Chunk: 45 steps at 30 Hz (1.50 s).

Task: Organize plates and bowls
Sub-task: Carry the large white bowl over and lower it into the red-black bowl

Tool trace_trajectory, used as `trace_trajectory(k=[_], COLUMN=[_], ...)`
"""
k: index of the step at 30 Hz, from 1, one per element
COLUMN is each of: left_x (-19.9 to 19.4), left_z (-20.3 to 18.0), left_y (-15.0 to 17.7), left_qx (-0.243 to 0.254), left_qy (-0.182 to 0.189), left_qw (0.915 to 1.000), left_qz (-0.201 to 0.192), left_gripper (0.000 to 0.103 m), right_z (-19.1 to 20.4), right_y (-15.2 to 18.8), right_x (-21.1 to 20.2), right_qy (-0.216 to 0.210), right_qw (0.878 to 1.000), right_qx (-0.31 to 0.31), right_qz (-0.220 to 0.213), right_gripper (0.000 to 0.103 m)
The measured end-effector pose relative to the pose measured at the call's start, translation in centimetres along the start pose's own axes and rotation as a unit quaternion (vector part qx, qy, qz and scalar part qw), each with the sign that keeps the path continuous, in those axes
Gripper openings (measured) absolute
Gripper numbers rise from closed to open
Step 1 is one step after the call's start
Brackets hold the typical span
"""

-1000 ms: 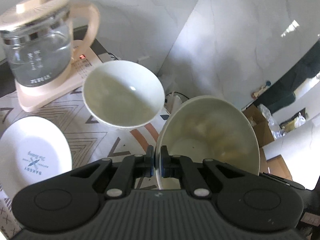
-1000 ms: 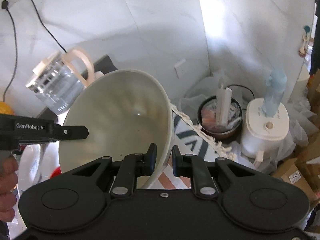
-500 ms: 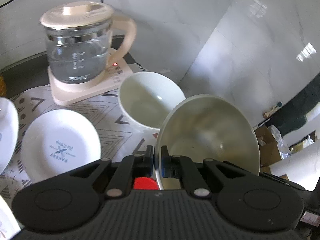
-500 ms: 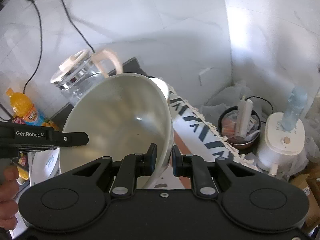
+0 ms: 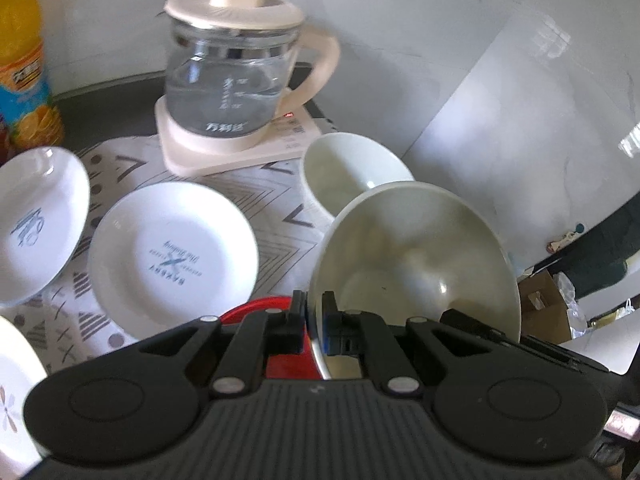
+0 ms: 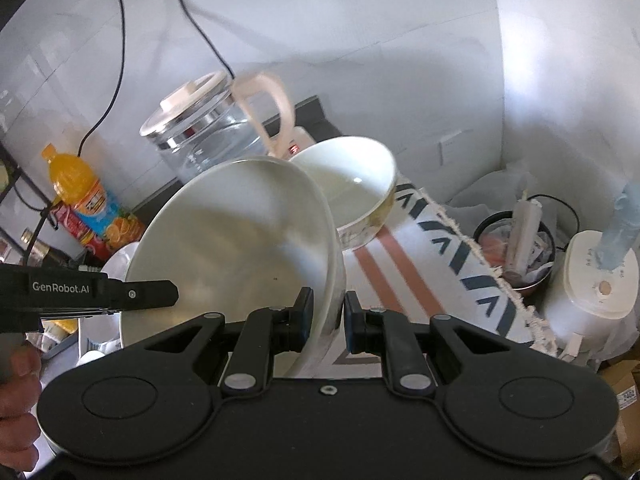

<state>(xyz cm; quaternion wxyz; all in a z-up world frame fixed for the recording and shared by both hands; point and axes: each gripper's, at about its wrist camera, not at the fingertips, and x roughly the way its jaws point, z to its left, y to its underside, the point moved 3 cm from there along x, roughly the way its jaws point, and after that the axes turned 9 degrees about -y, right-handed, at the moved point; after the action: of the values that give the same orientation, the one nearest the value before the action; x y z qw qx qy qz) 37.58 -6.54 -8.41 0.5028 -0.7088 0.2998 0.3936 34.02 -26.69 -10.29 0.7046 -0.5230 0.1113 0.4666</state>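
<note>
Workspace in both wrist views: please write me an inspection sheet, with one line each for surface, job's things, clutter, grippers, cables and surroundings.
Surface: white tablecloth with grey geometric pattern, over a dark counter.
Job's things: large cream ceramic bowl held tilted by its rim; smaller cream bowl standing on the cloth behind it; white shallow printed plate with a second one to its left.
Clutter: glass kettle with cream lid on its base; orange juice bottle; a red item under the fingers, unclear.
Grippers: left gripper and right gripper each shut on the large bowl's rim, on opposite sides.
Cables: black cables hanging on the wall.
Surroundings: white marble-look wall; white appliance and cardboard boxes beyond the table.
</note>
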Motion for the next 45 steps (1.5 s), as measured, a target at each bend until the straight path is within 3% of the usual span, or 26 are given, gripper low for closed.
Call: trace_trajectory(k=[12,35,39,45], left_x=[0.1,2.3,2.0,1.1], left_z=[3.5,6.5,7.1,7.1], left_y=[2.1,5.1,4.9,4.3], left_qx=[-0.032,-0.066,-0.075,-0.075], left_qy=[-0.019,-0.018,-0.031,-0.047], left_qw=[0.9992,0.9947,0.994,0.9943], left_qz=[0.018,0.077,0.073,0.059], left_gripper=[0.005,0.005,0.007,0.008], right_z=[2.2,3.2,2.8,3.0], right_y=[1.9,4.0,3.8,3.8], right_x=[2.1,3.8,4.0,4.4], right_qy=[-0.018,-0.006,-0.004,-0.004], right_qw=[0.999,0.998,0.998,0.997], right_qx=[-0.01,-0.022,-0.01,-0.018], right_qz=[0.031,0.064,0.067,0.072], right_gripper=[0.016,0.013,0.006,0.008])
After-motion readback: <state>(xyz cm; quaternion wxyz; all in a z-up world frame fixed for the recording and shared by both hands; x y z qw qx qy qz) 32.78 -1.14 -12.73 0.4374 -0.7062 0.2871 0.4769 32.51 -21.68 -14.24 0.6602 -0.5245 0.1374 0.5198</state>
